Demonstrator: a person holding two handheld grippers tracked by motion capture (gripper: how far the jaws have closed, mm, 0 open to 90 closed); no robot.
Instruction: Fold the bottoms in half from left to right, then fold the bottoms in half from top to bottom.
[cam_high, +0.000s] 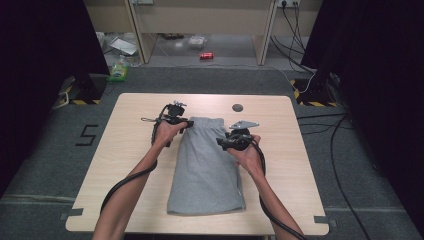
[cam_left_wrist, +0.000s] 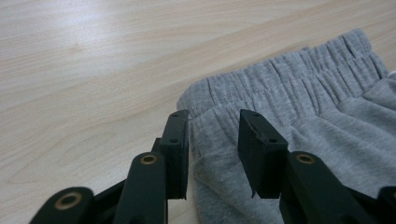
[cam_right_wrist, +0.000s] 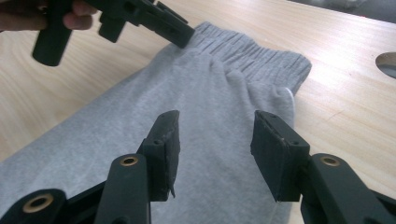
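High view: grey shorts (cam_high: 207, 167) lengthwise, waistband toward table's far edge

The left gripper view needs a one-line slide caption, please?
Open left gripper at the elastic waistband corner of grey shorts on a wooden table.

Light wood tabletop (cam_high: 130, 150) with rounded corners, centre of the high view, a small dark round disc (cam_high: 238, 107) near its far edge. Grey carpet floor (cam_high: 45, 165) all around, a black "5" mark (cam_high: 86, 135) on it at left. Black curtains (cam_high: 35, 60) down both sides. Black stand bases with yellow-black hazard tape (cam_high: 80, 101) at upper left and upper right. Beige desk (cam_high: 200, 20) along the top; red can (cam_high: 206, 55) on the floor under it. Black cables (cam_high: 340, 165) trail at right.
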